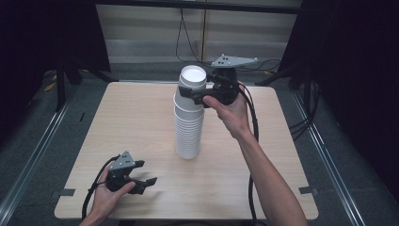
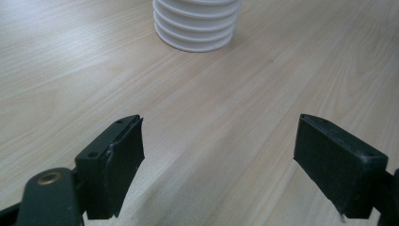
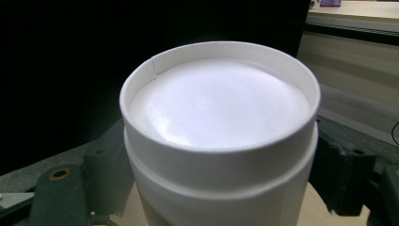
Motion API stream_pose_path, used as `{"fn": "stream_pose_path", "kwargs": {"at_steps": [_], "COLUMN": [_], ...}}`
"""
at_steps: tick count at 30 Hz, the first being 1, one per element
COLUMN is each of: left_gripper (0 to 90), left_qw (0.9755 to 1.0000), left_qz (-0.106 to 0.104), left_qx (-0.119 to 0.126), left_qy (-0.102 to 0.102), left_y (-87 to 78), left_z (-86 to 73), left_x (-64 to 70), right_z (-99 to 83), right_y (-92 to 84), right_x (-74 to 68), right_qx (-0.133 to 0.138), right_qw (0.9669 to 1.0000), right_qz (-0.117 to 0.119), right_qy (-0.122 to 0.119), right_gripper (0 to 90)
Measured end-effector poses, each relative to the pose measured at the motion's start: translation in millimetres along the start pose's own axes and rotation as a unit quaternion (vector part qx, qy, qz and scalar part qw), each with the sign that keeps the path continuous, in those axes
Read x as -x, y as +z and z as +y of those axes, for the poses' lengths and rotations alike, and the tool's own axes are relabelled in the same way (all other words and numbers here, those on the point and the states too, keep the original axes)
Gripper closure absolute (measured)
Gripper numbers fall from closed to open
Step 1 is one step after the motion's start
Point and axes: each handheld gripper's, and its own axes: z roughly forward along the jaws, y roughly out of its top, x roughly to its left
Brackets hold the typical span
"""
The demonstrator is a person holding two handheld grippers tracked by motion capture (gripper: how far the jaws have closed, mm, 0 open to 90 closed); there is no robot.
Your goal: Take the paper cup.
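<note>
White upside-down cups (image 1: 189, 117), one stack, top cup (image 3: 219, 136) between right tongs (image 1: 194, 95).

From my remote seat I see a light wooden table (image 1: 141, 117) with rounded corners filling the middle of the high view, standing on a grey floor (image 1: 42, 141) with metal rails (image 1: 28, 165) running diagonally at the lower left and lower right. Along the top centre runs a pale panelled wall (image 1: 150, 33) with black cables (image 1: 181, 37) hanging down it, while dark curtains (image 1: 42, 33) close off the upper left and the right side.
</note>
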Motion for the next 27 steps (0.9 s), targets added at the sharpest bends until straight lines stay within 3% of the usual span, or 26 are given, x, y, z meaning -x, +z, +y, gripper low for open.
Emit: {"fn": "stream_pose_path", "kwargs": {"at_steps": [27], "left_gripper": [16.3], "left_qw": [1.0000], "left_qz": [-0.001], "left_qx": [-0.003], "left_qy": [0.000], "left_y": [0.1], "left_z": [-0.3], "left_x": [-0.2], "right_z": [15.2], "right_y": [-11.0], "right_x": [-3.6], "right_qx": [0.050], "right_qw": [0.9987], "right_qz": [-0.006], "right_qy": [0.011], "right_gripper": [20.8]}}
